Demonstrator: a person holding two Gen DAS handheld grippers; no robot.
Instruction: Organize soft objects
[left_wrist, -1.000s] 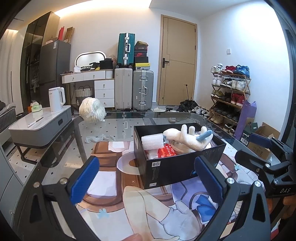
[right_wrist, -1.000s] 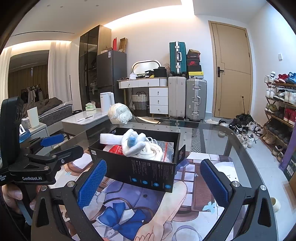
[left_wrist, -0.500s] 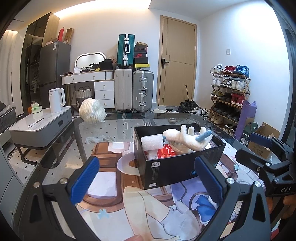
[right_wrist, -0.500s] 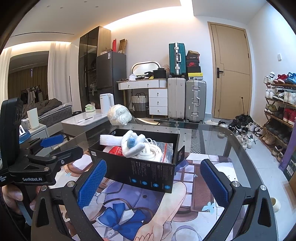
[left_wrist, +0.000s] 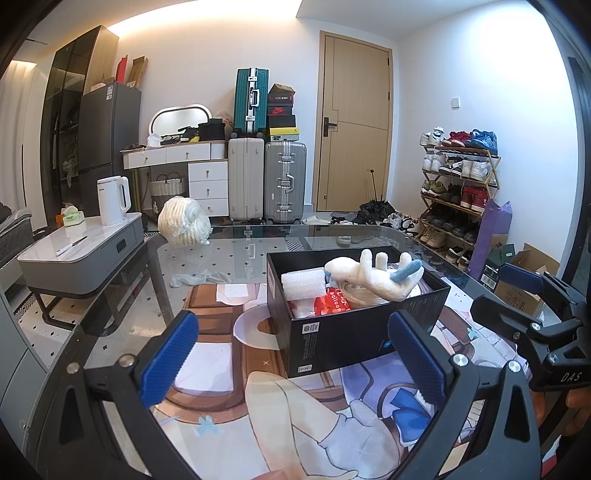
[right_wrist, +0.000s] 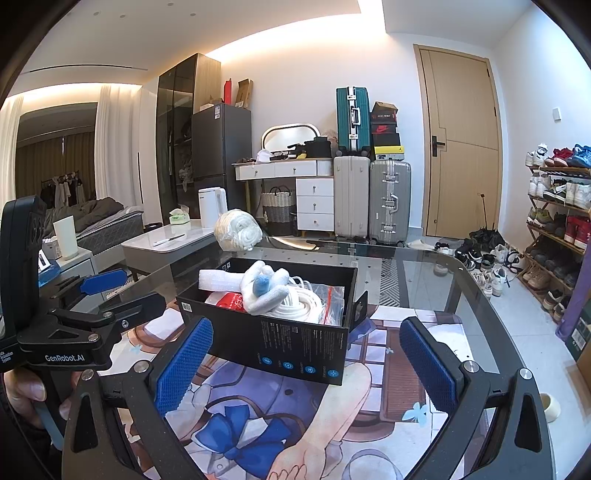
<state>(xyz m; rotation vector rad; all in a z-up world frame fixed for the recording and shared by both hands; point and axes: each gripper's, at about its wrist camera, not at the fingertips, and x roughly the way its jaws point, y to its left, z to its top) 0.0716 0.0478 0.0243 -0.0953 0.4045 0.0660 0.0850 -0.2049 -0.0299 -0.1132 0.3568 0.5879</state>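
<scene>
A black box (left_wrist: 347, 332) (right_wrist: 280, 339) stands on the printed mat of the glass table. Inside lie a white plush toy with a blue part (left_wrist: 373, 273) (right_wrist: 264, 290), a white foam roll (left_wrist: 303, 284) (right_wrist: 218, 280), a red balloon packet (left_wrist: 332, 301) and coiled white cord (right_wrist: 301, 304). A white bundled soft object (left_wrist: 183, 225) (right_wrist: 238, 229) sits at the table's far edge. My left gripper (left_wrist: 295, 354) is open, close in front of the box, holding nothing. My right gripper (right_wrist: 303, 362) is open too, empty, at the box's near side.
A small pale cloth (left_wrist: 192, 278) lies on the glass left of the box. Beyond the table stand a grey side cabinet with a white kettle (left_wrist: 110, 201), suitcases (left_wrist: 266, 184), a door and a shoe rack (left_wrist: 458, 192). A hand (right_wrist: 22, 391) grips the left tool's handle.
</scene>
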